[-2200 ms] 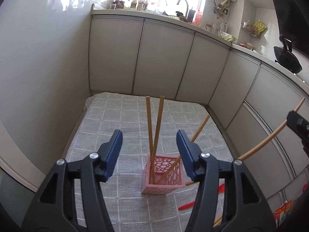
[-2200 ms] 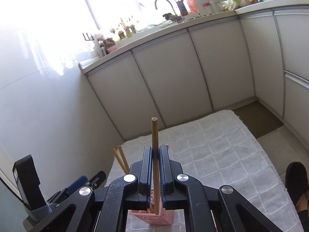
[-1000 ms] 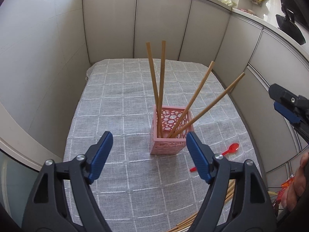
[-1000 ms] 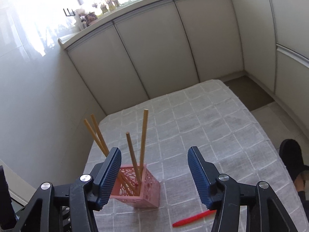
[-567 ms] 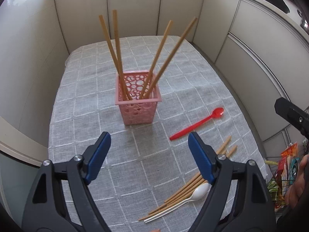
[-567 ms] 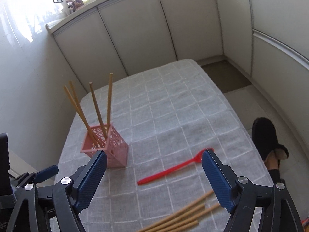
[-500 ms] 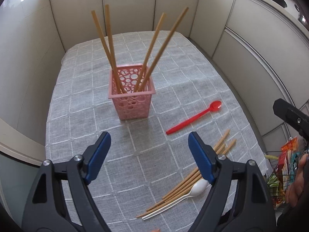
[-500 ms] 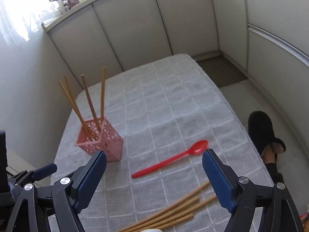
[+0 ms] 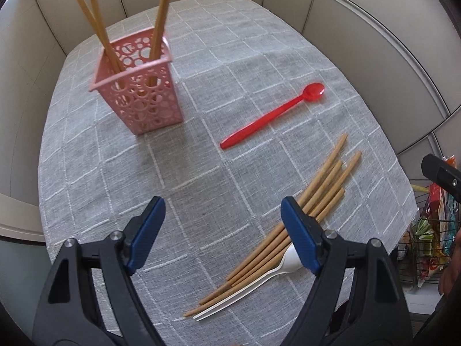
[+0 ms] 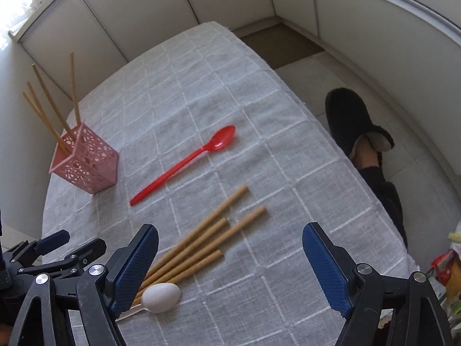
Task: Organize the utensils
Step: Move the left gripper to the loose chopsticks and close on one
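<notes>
Five loose tan wooden chopsticks lying fanned in a bundle near the front edge of the desk, a white plastic spoon touching their near ends. Just beyond, apart from the bundle, a translucent red plastic long-handled spoon resting diagonally on the grey checked tablecloth. Further back on the left, an upright pink perforated plastic holder with four chopsticks already leaning inside. Judged light, stiff and thin — likely to roll or slide on the weave, so best pinched across the shaft near mid-length, one at a time, rather than at a tapered tip. Spoons probably slicker; handle the better hold, not the bowl. Right gripper poised above the bundle, jaws having just been opening, now spread wide with nothing between them — only cloth and stick ends below. Left gripper likewise wide apart and empty, its right pad over the bundle's middle. Beside the desk, a foot in a dark slipper on the floor.
</notes>
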`<action>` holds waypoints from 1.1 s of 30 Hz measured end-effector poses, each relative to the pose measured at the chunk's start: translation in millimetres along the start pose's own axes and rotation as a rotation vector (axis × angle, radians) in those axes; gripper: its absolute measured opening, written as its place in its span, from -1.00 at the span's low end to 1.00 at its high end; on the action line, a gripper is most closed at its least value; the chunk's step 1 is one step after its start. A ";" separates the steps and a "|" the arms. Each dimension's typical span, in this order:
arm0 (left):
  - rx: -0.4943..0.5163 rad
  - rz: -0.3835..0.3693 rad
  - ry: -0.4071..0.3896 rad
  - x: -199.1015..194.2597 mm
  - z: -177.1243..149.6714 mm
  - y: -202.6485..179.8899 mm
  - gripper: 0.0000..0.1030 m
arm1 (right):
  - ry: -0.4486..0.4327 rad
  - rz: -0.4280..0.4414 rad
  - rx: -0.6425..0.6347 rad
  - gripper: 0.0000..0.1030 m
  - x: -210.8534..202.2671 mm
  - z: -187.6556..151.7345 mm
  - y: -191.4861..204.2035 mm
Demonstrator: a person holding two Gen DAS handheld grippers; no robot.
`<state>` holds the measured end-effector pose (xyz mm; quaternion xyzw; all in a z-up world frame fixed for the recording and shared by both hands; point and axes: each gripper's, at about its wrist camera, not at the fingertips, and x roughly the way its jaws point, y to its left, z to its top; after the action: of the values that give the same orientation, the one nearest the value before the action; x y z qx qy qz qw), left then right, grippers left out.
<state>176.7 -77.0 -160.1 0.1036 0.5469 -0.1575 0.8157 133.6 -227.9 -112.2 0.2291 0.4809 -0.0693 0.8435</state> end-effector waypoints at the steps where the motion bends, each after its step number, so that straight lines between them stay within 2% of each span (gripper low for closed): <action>1: 0.010 -0.003 0.008 4.7 0.0 -4.0 0.60 | 0.009 -0.004 0.006 0.67 3.0 -1.9 -4.3; 5: 0.067 -0.053 0.019 24.9 6.5 -23.3 0.58 | 0.035 -0.009 0.048 0.67 12.6 -7.1 -21.0; 6: 0.082 -0.069 0.019 29.7 9.5 -28.1 0.54 | 0.040 -0.012 0.057 0.67 14.7 -7.5 -25.4; 9: 0.116 -0.112 0.041 44.5 20.6 -44.4 0.18 | 0.052 -0.027 0.080 0.67 20.0 -7.1 -37.6; 10: 0.123 -0.131 0.045 48.6 24.3 -50.3 0.11 | 0.056 -0.032 0.086 0.67 21.6 -6.7 -42.2; 14: 0.163 -0.182 0.037 59.9 37.9 -77.6 -0.02 | 0.068 -0.046 0.108 0.67 27.9 -5.4 -56.8; 20: 0.186 -0.218 0.044 77.4 56.1 -109.3 -0.21 | 0.089 -0.064 0.133 0.68 36.9 -4.9 -74.4; 22: 0.206 -0.191 0.023 78.6 59.7 -116.8 -0.21 | 0.096 -0.070 0.142 0.67 40.2 -4.7 -78.7; 24: 0.219 -0.188 0.018 80.0 62.8 -121.3 -0.32 | 0.104 -0.072 0.149 0.68 44.2 -5.1 -80.6; 25: 0.223 -0.181 0.014 80.7 64.1 -122.0 -0.44 | 0.107 -0.070 0.151 0.68 46.7 -5.1 -80.5; 26: 0.226 -0.173 0.012 81.5 65.4 -121.8 -0.70 | 0.113 -0.067 0.152 0.68 49.1 -5.5 -79.9; 29: 0.230 -0.164 0.016 86.0 71.0 -122.9 -0.79 | 0.131 -0.050 0.150 0.67 57.3 -5.9 -73.8; 33: 0.225 -0.118 0.009 79.7 74.1 -105.3 -0.84 | 0.143 -0.031 0.146 0.67 68.4 -4.6 -62.2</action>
<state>229.5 -211.6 -205.3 0.1630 0.5346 -0.2652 0.7857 145.1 -273.8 -191.7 0.2868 0.5370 -0.1007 0.7869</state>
